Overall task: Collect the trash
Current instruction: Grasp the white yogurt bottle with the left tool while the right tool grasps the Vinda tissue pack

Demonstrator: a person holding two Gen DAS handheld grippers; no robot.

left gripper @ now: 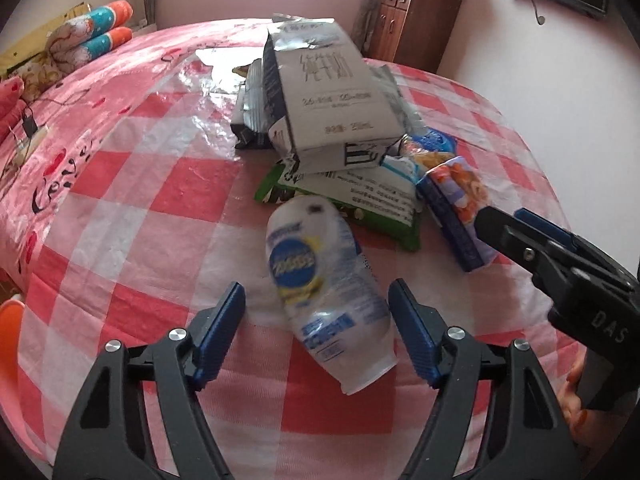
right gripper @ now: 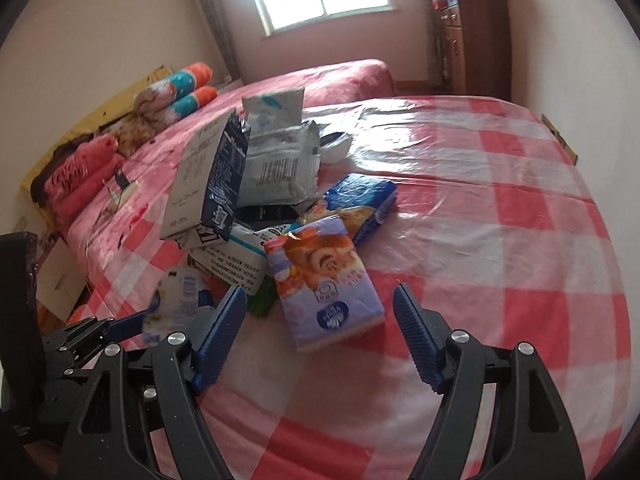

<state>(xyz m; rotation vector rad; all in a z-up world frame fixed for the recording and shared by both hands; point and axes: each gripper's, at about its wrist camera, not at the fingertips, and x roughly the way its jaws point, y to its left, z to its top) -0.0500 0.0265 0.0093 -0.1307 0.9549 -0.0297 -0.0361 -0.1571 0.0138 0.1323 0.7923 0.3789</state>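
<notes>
On the checked cloth [left gripper: 168,184] of the bed, my left gripper [left gripper: 316,312] has its fingers spread apart either side of a crushed plastic bottle [left gripper: 320,280], not touching it. My right gripper [right gripper: 320,312], fingers likewise apart, faces a lilac snack box [right gripper: 324,280] at the near edge of the trash heap, beside a grey milk carton [right gripper: 204,184].

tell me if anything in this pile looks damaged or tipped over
Yes. The grey milk carton is torn open along its top edge and leans on the heap of wrappers rather than standing. The white plastic bottle lies on its side on the checked cloth, between the open fingers of the left gripper. No spill is visible.
</notes>
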